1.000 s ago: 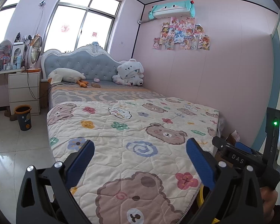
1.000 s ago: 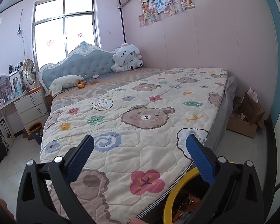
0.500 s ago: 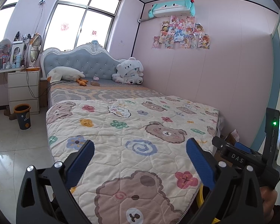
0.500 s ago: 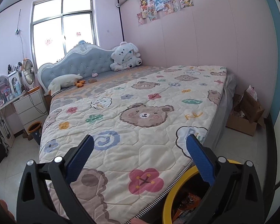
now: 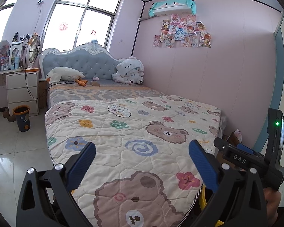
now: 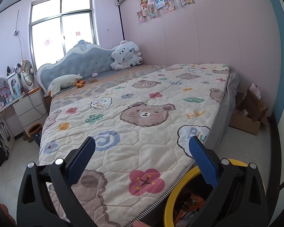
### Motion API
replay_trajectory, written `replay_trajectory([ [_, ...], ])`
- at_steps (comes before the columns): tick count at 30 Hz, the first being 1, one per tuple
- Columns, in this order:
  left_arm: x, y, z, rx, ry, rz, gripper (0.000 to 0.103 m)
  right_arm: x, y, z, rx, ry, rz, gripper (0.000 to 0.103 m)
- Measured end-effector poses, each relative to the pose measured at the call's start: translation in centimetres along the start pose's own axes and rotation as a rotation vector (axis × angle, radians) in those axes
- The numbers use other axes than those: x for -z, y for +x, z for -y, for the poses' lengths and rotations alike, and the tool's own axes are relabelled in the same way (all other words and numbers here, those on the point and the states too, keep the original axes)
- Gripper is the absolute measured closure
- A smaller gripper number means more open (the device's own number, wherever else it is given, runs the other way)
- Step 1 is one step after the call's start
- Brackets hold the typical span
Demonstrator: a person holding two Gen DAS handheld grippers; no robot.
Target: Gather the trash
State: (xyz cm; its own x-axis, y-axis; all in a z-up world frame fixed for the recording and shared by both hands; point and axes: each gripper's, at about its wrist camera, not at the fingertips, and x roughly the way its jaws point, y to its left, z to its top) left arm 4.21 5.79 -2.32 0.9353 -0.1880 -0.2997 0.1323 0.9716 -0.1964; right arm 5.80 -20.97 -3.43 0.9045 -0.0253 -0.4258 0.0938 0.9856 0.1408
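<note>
Both hand-held grippers, the left gripper (image 5: pixel 142 162) and the right gripper (image 6: pixel 142 160), were spread wide and held nothing above the bear-print quilt (image 6: pixel 142 113). A yellow-rimmed trash bin (image 6: pixel 179 193) holding crumpled wrappers (image 6: pixel 189 206) stood at the bed's foot corner, beneath the right gripper.

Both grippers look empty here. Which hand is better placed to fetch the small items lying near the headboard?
Left, probably. The small items lie toward the bed's left half, the side the left gripper faces. The right gripper, also open and empty, hangs over the yellow-rimmed bin at the foot corner.
</note>
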Motion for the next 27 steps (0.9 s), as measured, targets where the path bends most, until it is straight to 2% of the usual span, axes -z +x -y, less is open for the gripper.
replay_trajectory([
  [27, 0.06, 0.64, 0.16, 0.018, -0.015, -0.031, 0.008, 0.50, 0.25, 0.31, 0.009, 0.014, -0.014, 0.008],
])
